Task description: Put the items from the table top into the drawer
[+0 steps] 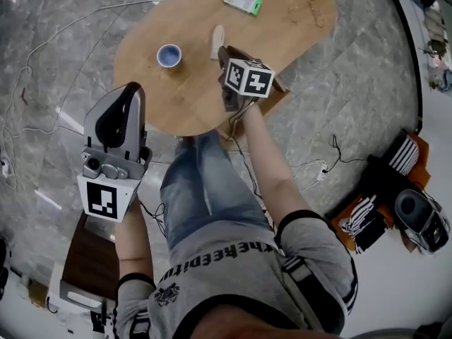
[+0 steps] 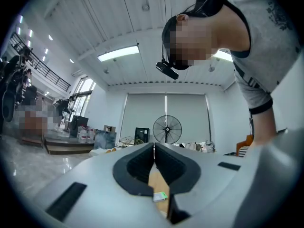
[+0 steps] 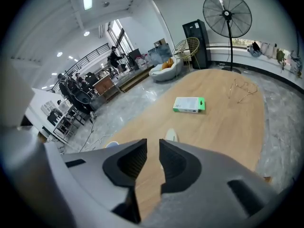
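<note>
On the oval wooden table [image 1: 282, 41] lie a green-and-white box [image 1: 243, 0], a pair of glasses [image 1: 314, 13], a blue cup [image 1: 169, 55] and a small pale object [image 1: 217, 41]. My right gripper [image 1: 224, 56] hangs over the table's near edge, just short of the pale object [image 3: 171, 135], tilted down. Its jaws [image 3: 153, 144] stand a little apart with nothing between them. The box [image 3: 189, 104] and glasses [image 3: 242, 89] lie farther out. My left gripper [image 1: 133, 87] is off the table's left side, over the floor. It is shut [image 2: 153, 148] and empty.
A brown wooden part [image 1: 280, 92] sticks out under the table's near edge below the right gripper; I cannot tell whether it is the drawer. Cables [image 1: 42, 48] run over the marble floor. Bags [image 1: 385, 196] sit at the right, a dark wooden piece [image 1: 92, 260] at lower left.
</note>
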`<state>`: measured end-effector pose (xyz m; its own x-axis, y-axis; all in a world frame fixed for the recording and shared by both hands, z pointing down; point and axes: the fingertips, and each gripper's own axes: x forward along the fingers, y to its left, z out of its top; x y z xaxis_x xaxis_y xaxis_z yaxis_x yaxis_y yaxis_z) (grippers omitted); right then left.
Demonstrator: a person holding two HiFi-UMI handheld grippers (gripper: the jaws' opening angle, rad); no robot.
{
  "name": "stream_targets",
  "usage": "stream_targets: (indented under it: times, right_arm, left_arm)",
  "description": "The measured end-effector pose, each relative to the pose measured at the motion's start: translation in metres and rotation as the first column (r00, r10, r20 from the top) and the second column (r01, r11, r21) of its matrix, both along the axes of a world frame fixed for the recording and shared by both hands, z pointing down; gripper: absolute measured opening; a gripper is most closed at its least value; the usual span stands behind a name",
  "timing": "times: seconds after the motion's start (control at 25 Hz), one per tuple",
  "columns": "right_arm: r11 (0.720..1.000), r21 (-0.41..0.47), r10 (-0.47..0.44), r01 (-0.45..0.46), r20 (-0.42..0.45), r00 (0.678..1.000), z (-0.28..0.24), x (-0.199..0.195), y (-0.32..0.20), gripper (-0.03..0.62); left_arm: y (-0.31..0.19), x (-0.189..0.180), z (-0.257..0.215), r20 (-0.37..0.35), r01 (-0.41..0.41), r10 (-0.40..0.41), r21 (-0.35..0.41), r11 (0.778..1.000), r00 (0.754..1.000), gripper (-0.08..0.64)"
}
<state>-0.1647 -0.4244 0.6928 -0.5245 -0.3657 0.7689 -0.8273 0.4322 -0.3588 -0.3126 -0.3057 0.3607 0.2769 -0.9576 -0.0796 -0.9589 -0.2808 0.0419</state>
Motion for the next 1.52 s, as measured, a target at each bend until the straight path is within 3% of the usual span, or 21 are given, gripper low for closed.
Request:
stream_targets:
  times: [0.64, 0.96, 1.24, 1.52]
  right_arm:
    - [0.994, -0.109, -0.013, -0.007, -0.183, 0.983, 0.115, -0.005, -0.016, 0.213]
    - [0.993, -0.116, -0.048, 0.016, -0.271, 0.961, 0.137, -0.008, -0.011, 0.186]
    - [0.996, -0.092, -0.027, 0.008, -0.206, 0.978, 0.122, -0.001, -0.005, 0.174]
    - [0.998, -0.048, 0.049, -0.051, -0.056, 0.997, 0.088, 0.011, 0.01, 0.172]
  left_arm:
    - [-0.009, 0.005, 0.067, -0.022, 0.017, -0.019, -0.08, 0.997, 1.0, 0.011]
    - [0.003, 0.004, 0.086, -0.015, 0.02, -0.022, -0.115, 0.993, 1.0, 0.011]
    - [0.01, 0.005, 0.083, -0.02, 0.008, -0.01, -0.108, 0.994, 1.0, 0.011]
    - [0.017, 0.02, 0.074, -0.027, -0.034, 0.032, -0.084, 0.996, 0.999, 0.011]
